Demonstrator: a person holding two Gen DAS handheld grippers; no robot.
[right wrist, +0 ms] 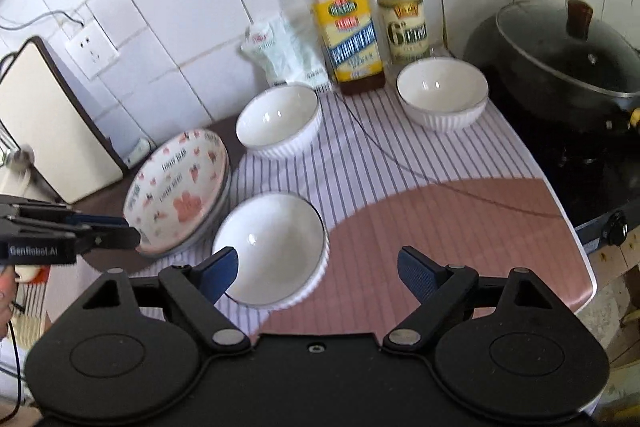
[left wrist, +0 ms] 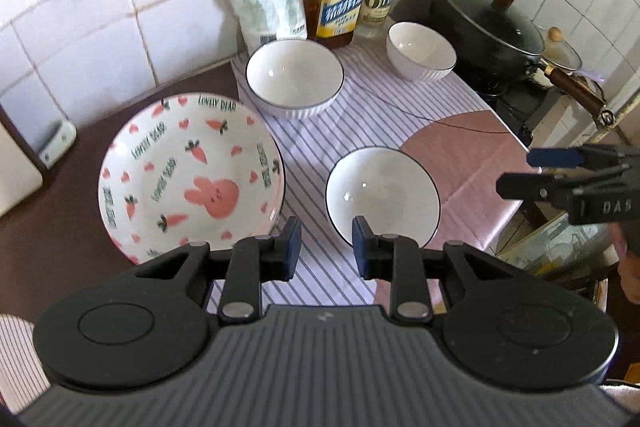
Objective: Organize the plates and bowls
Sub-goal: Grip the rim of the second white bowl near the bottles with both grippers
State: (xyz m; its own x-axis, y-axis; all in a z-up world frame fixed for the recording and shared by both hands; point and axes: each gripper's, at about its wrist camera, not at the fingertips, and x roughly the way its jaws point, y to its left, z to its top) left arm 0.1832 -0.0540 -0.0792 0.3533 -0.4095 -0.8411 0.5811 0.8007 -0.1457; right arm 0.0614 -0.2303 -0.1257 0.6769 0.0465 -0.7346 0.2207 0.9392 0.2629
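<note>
The tabletop is covered by a thin striped cloth with a pink patch, smooth and likely slippery under glazed ware. At its left edge sits the carrot plate, a deep round dish printed with a pink rabbit; the right wrist view shows it resting on at least one more plate below. Three white bowls stand apart on the cloth: the near bowl, just beside the plates, the back left bowl and the back right bowl, all ribbed outside with a thin dark rim line.

The left gripper hangs above the cloth between plate and near bowl, its jaws narrowly parted with nothing in them. The right gripper holds its jaws wide over the near bowl, gripping nothing.

My guess is that nesting the bowls comes next. Pinch the near bowl's rim wall between the ribbed pads (glaze is slick, so bite deep), lift it straight, and lower it level into another bowl without dragging the cloth.
</note>
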